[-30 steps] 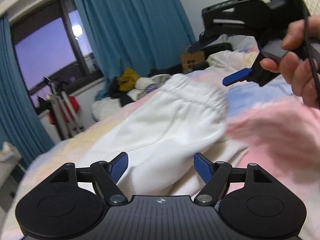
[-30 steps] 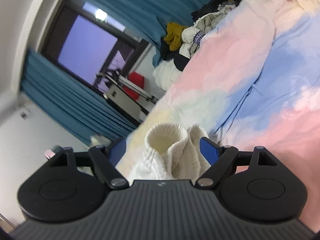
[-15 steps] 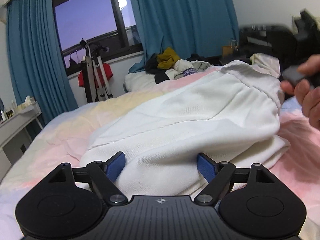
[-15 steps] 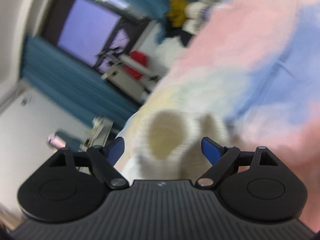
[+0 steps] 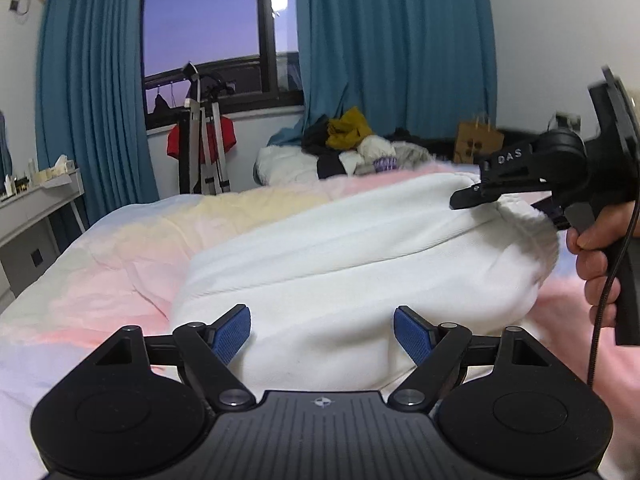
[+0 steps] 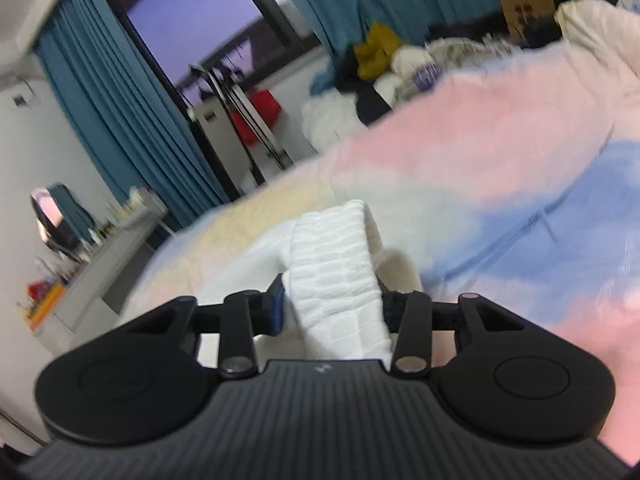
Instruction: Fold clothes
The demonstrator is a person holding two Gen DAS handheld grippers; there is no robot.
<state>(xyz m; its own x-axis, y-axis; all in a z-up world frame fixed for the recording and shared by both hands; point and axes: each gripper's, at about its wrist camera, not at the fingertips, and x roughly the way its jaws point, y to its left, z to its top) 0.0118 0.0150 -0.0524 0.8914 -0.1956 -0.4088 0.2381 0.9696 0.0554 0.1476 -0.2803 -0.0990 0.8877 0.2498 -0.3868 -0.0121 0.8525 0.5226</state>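
Observation:
A white garment (image 5: 352,256) with a ribbed elastic band lies bunched on a pastel bedspread (image 5: 132,248). My left gripper (image 5: 322,330) is open at its near folded edge, blue pads on either side of the cloth. My right gripper (image 6: 332,308) is shut on the garment's ribbed band (image 6: 336,264), which stands up between its fingers. In the left wrist view the right gripper (image 5: 500,196) holds that band at the garment's far right end, with a hand (image 5: 600,256) on its handle.
A pile of clothes (image 5: 352,148) lies at the bed's far end under blue curtains (image 5: 380,40). A drying rack (image 5: 204,148) stands by the window, a white desk (image 5: 36,200) at left, a paper bag (image 5: 478,140) at right.
My right gripper has shut on the ribbed band, which stood loose between its open fingers before. The left gripper has levelled out and sits at the garment's near edge.

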